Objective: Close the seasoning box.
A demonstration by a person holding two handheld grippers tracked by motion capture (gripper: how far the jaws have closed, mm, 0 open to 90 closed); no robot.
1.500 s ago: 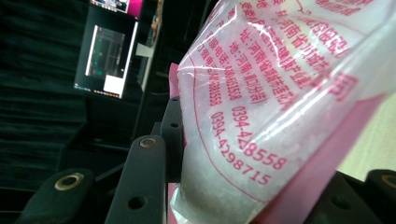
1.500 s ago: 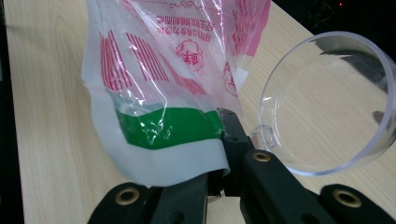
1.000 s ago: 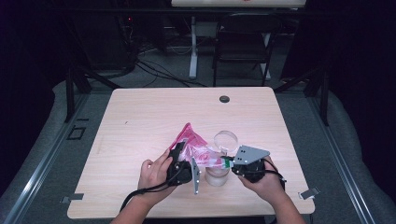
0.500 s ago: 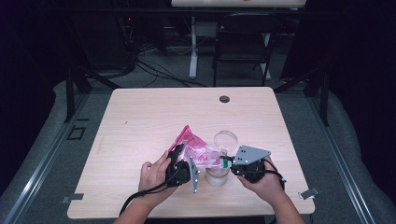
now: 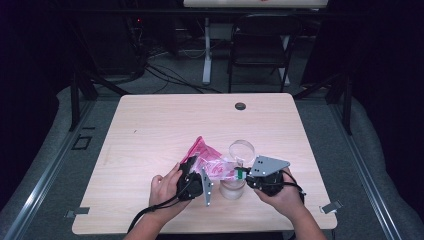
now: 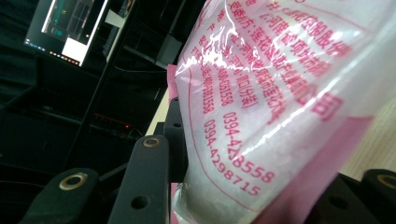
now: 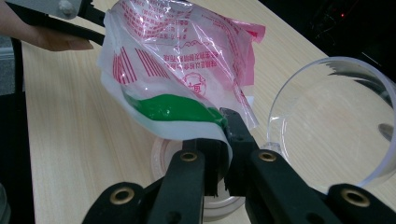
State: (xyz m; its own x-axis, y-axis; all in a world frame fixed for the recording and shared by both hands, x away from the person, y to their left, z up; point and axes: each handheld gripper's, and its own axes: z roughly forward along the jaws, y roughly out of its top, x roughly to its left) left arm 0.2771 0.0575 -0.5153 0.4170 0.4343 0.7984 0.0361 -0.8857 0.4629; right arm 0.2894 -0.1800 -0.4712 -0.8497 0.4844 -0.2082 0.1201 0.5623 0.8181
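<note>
- I have the plastic bag (image 5: 207, 159) held between both grippers, just above the near middle of the wooden table (image 5: 150, 130).
- The bag is clear film with pink and red print, and white granules fill its lower part, as the left gripper view shows (image 6: 280, 116).
- My left gripper (image 5: 192, 180) is clamped on the bag: in its own view the film bulges between the two black jaws and presses against both.
- The left hand (image 5: 164, 186) grips that gripper's body, and a black cable trails from it towards the near table edge.
- My right gripper (image 5: 239, 174) pinches the bag's edge: in the right gripper view the jaws (image 7: 224, 154) stand almost together with the white film caught between them, just below a green patch (image 7: 173, 108) on the bag.
- The right jaws have just been easing apart slightly, yet the film remains caught between them.
- The right hand (image 5: 280, 192) holds that gripper from the near right side.
- A clear round lid (image 5: 242, 149) lies on the table just beyond the right gripper; in the right gripper view it shows to the right of the jaws (image 7: 327, 121).
- A clear jar (image 5: 233, 187) stands on the table between the two grippers, directly under the bag's lower edge.
- A dark round plug (image 5: 240, 106) sits in the far part of the table, well apart from the work.
</note>
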